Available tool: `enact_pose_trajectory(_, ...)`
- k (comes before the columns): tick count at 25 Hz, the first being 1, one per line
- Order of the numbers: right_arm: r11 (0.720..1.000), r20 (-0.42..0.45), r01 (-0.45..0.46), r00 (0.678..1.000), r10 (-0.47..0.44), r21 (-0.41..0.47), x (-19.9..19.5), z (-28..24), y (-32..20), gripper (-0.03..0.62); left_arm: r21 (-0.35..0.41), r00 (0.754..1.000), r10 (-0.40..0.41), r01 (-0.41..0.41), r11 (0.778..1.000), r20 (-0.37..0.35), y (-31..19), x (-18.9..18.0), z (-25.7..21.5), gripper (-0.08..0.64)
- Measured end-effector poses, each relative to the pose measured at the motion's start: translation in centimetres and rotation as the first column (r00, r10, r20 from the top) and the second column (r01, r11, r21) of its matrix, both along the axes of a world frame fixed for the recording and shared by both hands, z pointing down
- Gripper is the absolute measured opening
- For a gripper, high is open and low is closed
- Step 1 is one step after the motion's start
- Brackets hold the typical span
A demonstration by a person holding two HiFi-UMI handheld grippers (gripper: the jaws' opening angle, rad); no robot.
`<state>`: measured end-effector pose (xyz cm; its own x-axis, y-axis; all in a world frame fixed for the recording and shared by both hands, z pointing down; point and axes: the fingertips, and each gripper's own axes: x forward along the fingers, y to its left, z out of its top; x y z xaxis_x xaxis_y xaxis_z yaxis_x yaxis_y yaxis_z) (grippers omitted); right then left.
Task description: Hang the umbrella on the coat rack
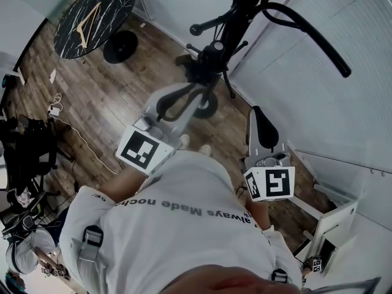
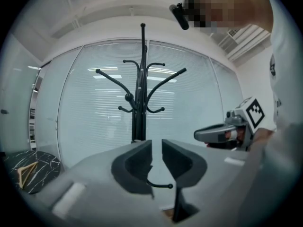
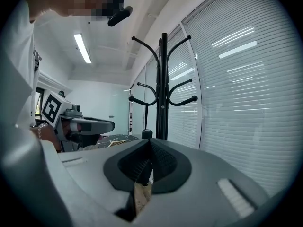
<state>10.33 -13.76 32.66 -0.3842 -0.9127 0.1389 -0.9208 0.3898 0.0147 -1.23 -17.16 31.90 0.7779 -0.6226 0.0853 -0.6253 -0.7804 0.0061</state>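
The black coat rack (image 2: 141, 86) stands before the blinds, its hooks fanning out from the pole (image 3: 164, 84). In the head view it rises at the top (image 1: 245, 5), with a dark bulk low on the pole (image 1: 205, 63). I cannot tell whether that bulk is the umbrella; no umbrella shows plainly anywhere. My left gripper (image 2: 157, 143) points level at the rack, jaws drawn almost together with nothing between them (image 1: 199, 94). My right gripper (image 3: 150, 143) is shut at the tips (image 1: 257, 112). A small black knob (image 3: 147, 134) shows just above them.
A round black marble table (image 1: 92, 17) with a wooden hanger on it stands at the far left. Cables and dark chairs (image 1: 30, 146) crowd the left edge. Blinds behind glass (image 1: 294, 72) run close behind the rack. A white stand (image 1: 334, 225) is at the lower right.
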Motion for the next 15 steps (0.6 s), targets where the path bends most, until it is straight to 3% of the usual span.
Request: enact_pose_trajectory(15,1.0,-0.01,-0.001,1.0,0.001,0.002,0.01,-0.34,-0.31,0.003,-0.004,1.0,0.003,-0.003,1.0,-0.005,-0.37,-0.02,0.25,0.066)
